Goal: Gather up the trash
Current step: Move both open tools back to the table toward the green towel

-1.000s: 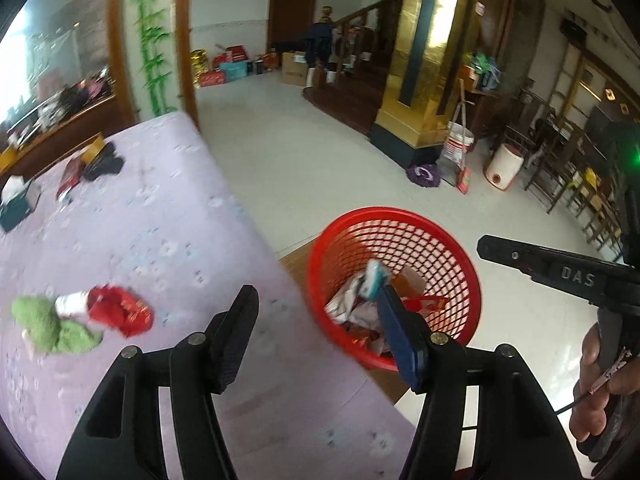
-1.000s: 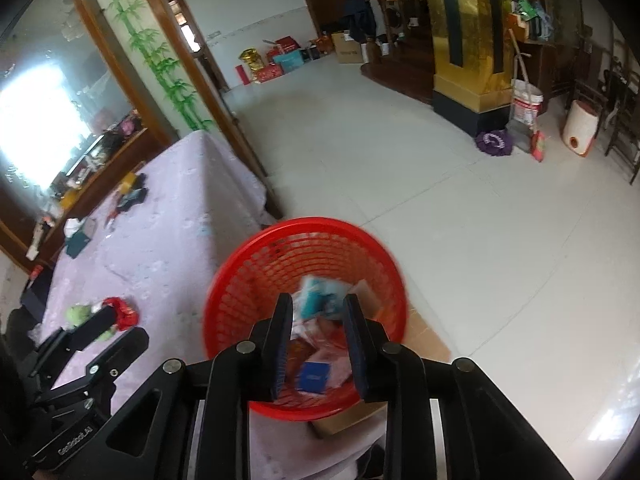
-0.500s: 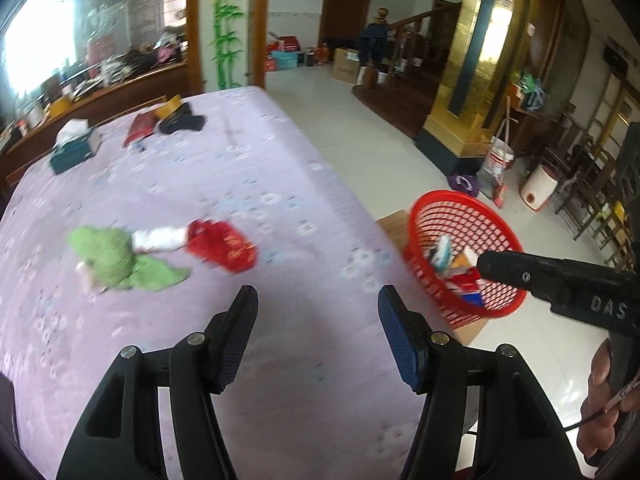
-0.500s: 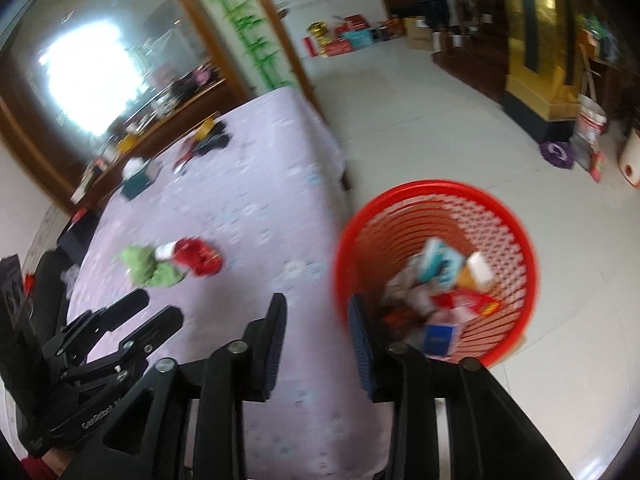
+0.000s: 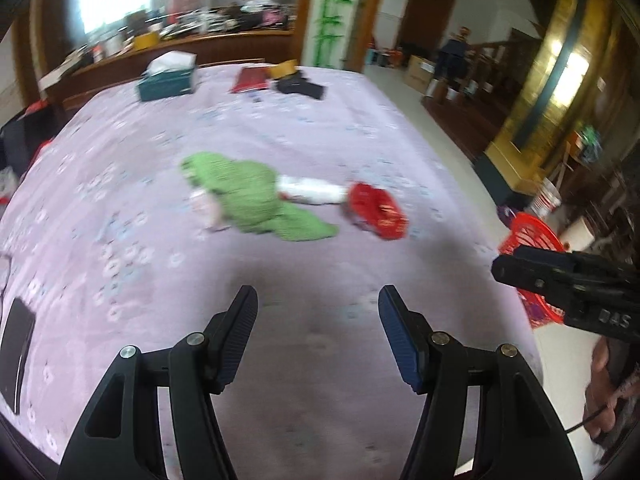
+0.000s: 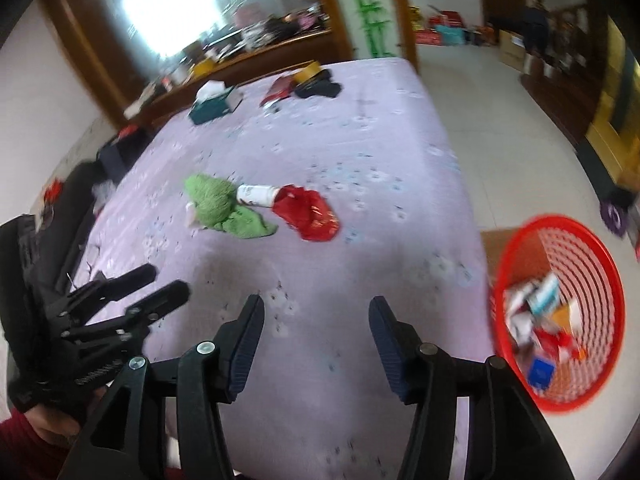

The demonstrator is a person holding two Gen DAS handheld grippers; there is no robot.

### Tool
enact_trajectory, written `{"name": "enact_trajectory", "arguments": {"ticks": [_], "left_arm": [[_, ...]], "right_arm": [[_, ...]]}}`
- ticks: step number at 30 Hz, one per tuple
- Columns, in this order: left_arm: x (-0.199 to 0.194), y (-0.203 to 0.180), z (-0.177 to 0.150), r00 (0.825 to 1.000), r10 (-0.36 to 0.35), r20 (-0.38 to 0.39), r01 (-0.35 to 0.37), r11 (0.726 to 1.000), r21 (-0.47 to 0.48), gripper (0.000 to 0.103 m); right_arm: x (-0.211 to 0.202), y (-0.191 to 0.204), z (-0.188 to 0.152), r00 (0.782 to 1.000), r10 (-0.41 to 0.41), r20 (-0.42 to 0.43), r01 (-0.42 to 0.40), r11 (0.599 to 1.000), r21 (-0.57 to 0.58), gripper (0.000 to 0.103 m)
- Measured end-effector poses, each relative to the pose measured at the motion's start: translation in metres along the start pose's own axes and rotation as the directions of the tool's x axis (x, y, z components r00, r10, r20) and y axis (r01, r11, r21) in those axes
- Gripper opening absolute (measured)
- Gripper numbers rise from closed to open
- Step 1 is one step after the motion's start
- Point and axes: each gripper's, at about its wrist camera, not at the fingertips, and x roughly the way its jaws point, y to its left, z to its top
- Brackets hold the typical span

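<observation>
A crumpled red wrapper [image 5: 376,211] [image 6: 310,213], a white tube-like container [image 5: 310,191] [image 6: 255,195] and a green cloth [image 5: 248,196] [image 6: 222,205] lie together mid-table on the lilac cloth [image 5: 280,128] [image 6: 360,152]. A red mesh basket [image 6: 560,312] holding several scraps stands off the table's right edge; its rim shows in the left wrist view [image 5: 532,236]. My left gripper [image 5: 318,300] is open and empty above the near table. My right gripper [image 6: 316,308] is open and empty, nearer the basket.
At the table's far end lie a teal tissue box [image 5: 168,80] [image 6: 214,106], a red packet [image 5: 250,80] and black items [image 5: 300,87]. A dark flat object [image 5: 16,352] sits at the near left. Tiled floor and gold pillar lie right.
Both grippers swung left from over the basket to face the table. The right gripper's jaws opened wide. The trash pile now lies ahead of both.
</observation>
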Motion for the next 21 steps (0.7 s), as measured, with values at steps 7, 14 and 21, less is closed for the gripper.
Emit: {"name": "enact_trajectory", "arguments": {"ticks": [7,14,21], "left_arm": [[-0.005,0.052,-0.008,0.998,0.06,-0.021,-0.061,0.995,-0.074,0.062],[-0.002,0.092,-0.005,0.993,0.105,-0.047,-0.11,0.986,-0.126,0.063],[0.026,0.108,0.021,0.992,0.096,-0.083,-0.107,0.983,-0.146,0.066]], "right_arm": [[0.066,0.021,0.037,0.997,-0.059,-0.045,0.051,0.984,-0.17,0.082],[0.124,0.029,0.065,0.991,-0.114,-0.072,0.09,0.958,-0.271,0.082],[0.156,0.034,0.078,0.988,-0.114,-0.1,0.082,0.958,-0.274,0.067]]}}
